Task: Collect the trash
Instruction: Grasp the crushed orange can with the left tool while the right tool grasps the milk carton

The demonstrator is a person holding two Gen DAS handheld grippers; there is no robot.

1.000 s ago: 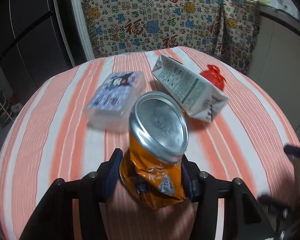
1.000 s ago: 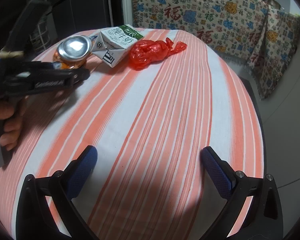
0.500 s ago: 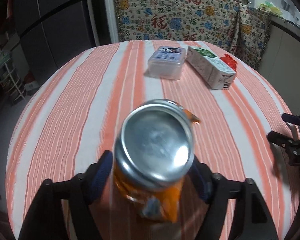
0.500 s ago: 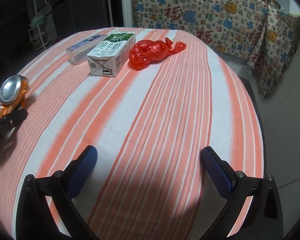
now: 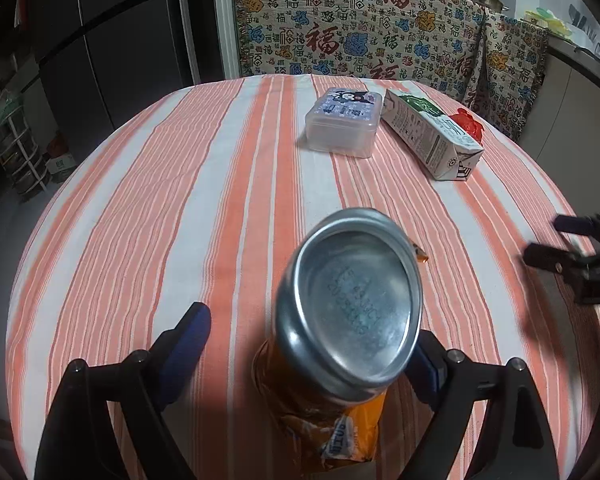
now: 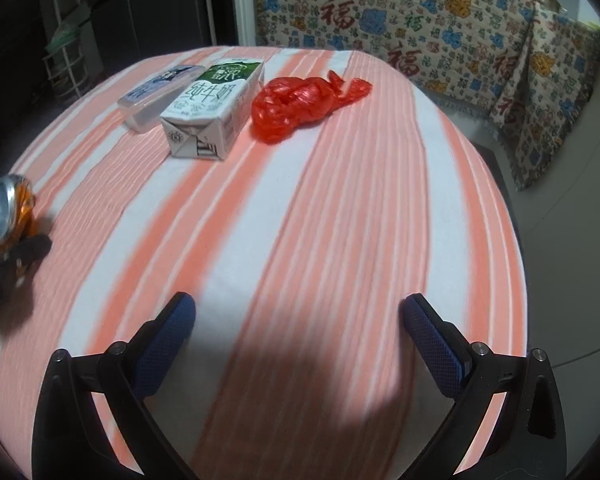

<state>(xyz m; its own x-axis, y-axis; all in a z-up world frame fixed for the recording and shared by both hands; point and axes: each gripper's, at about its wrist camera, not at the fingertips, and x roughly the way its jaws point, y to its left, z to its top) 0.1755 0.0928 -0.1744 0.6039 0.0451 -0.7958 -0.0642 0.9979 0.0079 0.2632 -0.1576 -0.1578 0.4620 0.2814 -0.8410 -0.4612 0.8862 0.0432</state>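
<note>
While upright, crushed can (image 5: 350,320) tilts toward camera.

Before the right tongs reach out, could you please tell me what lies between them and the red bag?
Only bare striped cloth, in the right wrist view, between the open right tongs and the bag.

My left gripper (image 5: 306,344) has pulled the crushed can (image 5: 348,320) back from the milk carton (image 5: 432,136) and plastic box (image 5: 342,120), now well ahead of it. Its jaws are opening: the left pad (image 5: 186,344) has come clear of the can between them.
</note>
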